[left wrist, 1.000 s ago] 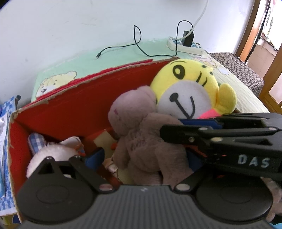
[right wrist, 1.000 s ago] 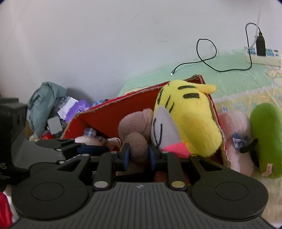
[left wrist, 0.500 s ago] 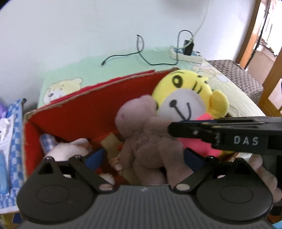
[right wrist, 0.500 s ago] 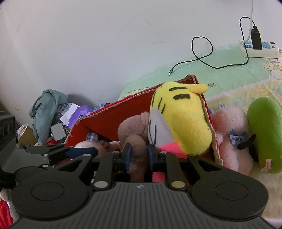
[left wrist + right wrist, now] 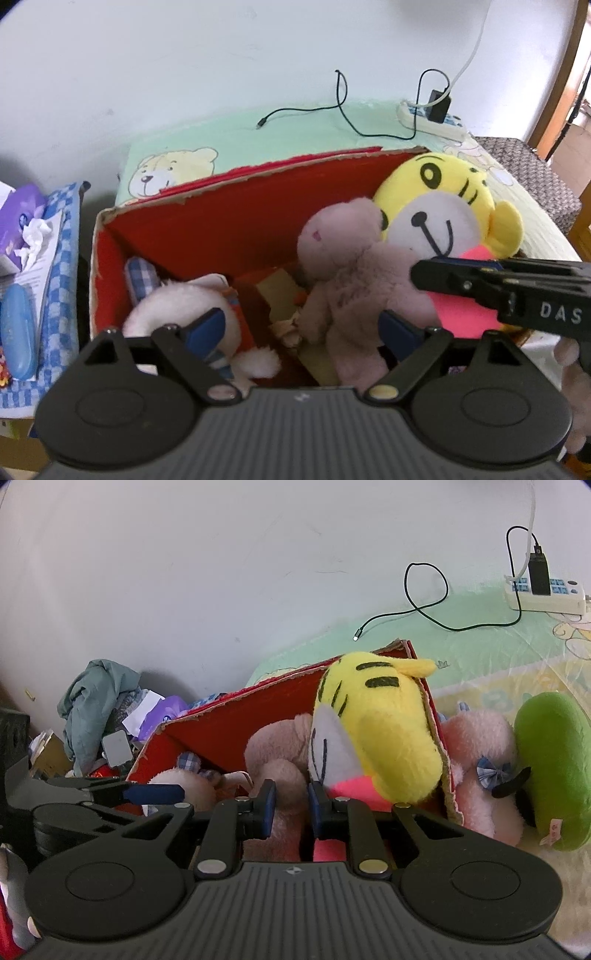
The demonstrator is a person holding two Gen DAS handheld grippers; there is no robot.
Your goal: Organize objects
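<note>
inside the red box [image 5: 229, 221] you already have three toys: the yellow tiger [image 5: 436, 210] against the far right corner, the mauve bear [image 5: 354, 280] leaning on it, and a white plush [image 5: 184, 314] low at the left. that much of the tidying looks done. outside, just past the box's right wall, a pink plush [image 5: 480, 760] and a green plush [image 5: 550, 764] lie on the bed, so by my reading those are what's left.

your right gripper [image 5: 290, 805] has its jaws drawn close together and pinching plush at the near edge of the box, where bear and tiger meet; which one it has i cannot tell. your left gripper [image 5: 295, 332] stands apart over the box with nothing clamped, though its jaws have just been narrowing; the bear sits between them, untouched.

around you: a charging cable [image 5: 332, 110] and power strip [image 5: 432, 114] on the sheet behind, tissues [image 5: 26, 229] and a blue case [image 5: 18, 332] to the left. the right wall stands between the box and the loose toys, and the tiger and bear fill that end; the left floor has room.
</note>
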